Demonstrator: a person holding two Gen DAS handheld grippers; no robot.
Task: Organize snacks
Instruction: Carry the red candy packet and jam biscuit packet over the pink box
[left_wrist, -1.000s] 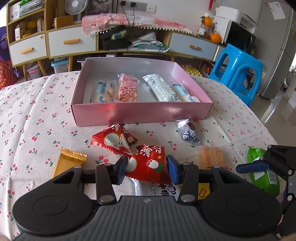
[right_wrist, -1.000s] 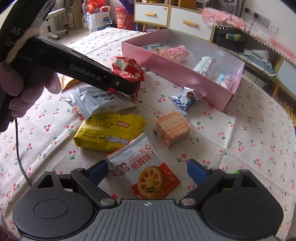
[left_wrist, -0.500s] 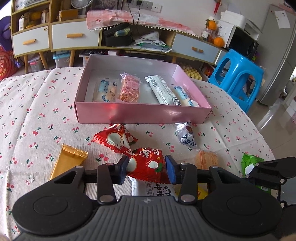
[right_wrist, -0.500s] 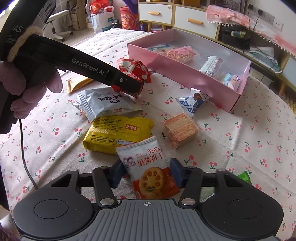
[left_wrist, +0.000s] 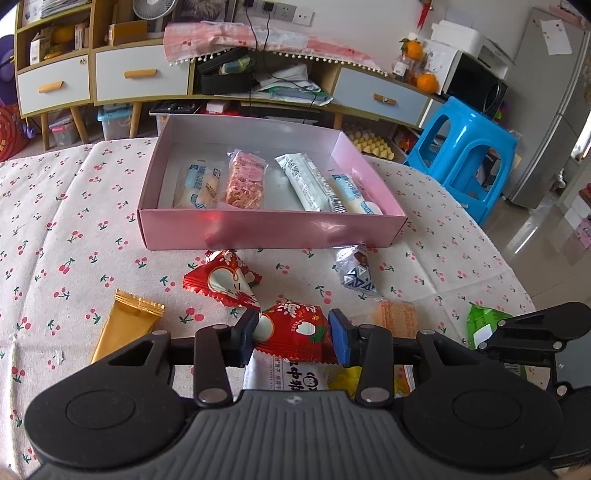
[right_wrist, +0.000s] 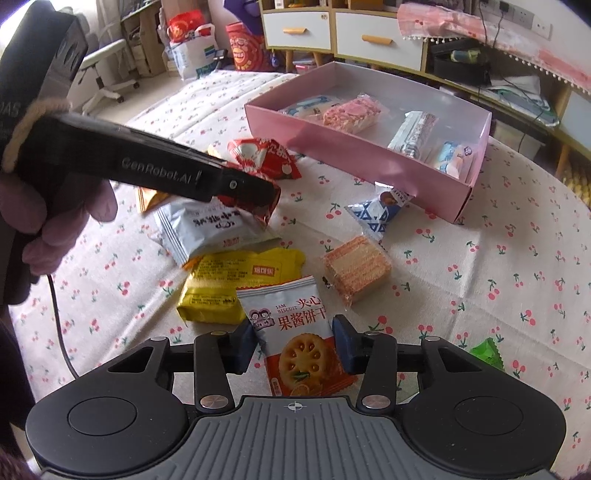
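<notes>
A pink box (left_wrist: 273, 229) at the back of the cherry-print table holds several wrapped snacks; it also shows in the right wrist view (right_wrist: 354, 155). My left gripper (left_wrist: 293, 334) is shut on a red snack packet (left_wrist: 295, 330) and holds it above the table. My right gripper (right_wrist: 295, 345) is shut on a jam biscuit packet (right_wrist: 299, 339), lifted off the cloth. A second red packet (left_wrist: 221, 278) lies in front of the box.
Loose on the cloth lie a gold packet (left_wrist: 125, 325), a blue-and-white packet (left_wrist: 354, 275), a wafer pack (right_wrist: 356, 267), a yellow packet (right_wrist: 236, 284), a silver packet (right_wrist: 207, 229) and a green packet (left_wrist: 484, 325). A blue stool (left_wrist: 469, 155) stands beyond the table.
My right gripper closed on the jam biscuit packet and lifted it. My left gripper rose with the red packet in it.
</notes>
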